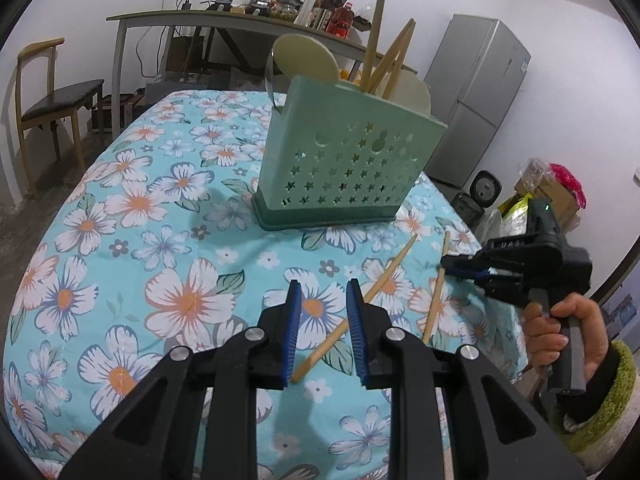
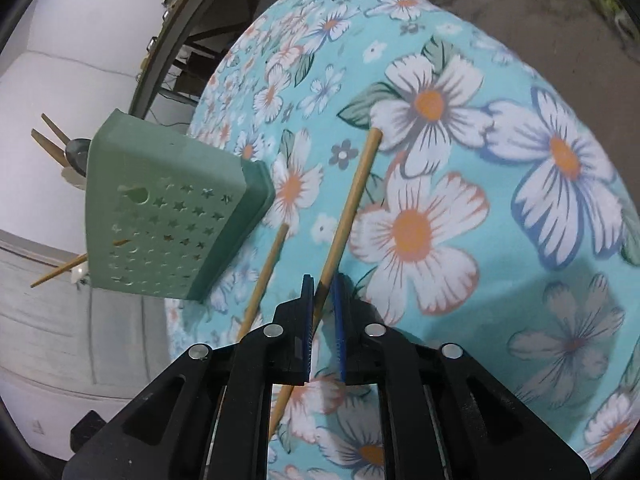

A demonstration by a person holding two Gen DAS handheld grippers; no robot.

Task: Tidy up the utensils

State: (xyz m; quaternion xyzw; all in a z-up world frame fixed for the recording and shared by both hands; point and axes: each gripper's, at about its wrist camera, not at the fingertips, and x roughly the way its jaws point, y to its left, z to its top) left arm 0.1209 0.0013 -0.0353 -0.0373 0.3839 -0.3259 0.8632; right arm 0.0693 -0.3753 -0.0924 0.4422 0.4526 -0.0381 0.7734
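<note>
A green star-punched utensil holder [image 1: 348, 168] [image 2: 160, 208] stands on the flowered tablecloth [image 1: 160, 208] with several chopsticks and pale spoons in it. Two loose wooden chopsticks lie in front of it. My left gripper [image 1: 322, 286] hovers open over the cloth with nothing between its fingers; one chopstick [image 1: 384, 276] runs under its right finger. My right gripper [image 1: 444, 260] [image 2: 324, 278], held by a hand [image 1: 560, 328], comes in from the right. Its pads are shut on the other chopstick [image 1: 436, 300] [image 2: 352, 200], near one end. The free chopstick [image 2: 266, 276] lies just left of it.
A wooden chair [image 1: 52, 96] stands at the far left, and a cluttered side table [image 1: 240, 20] runs along the back wall. A grey fridge [image 1: 476, 100], a rice cooker [image 1: 486, 190] and boxes sit to the right. The table edge drops off beside the right gripper.
</note>
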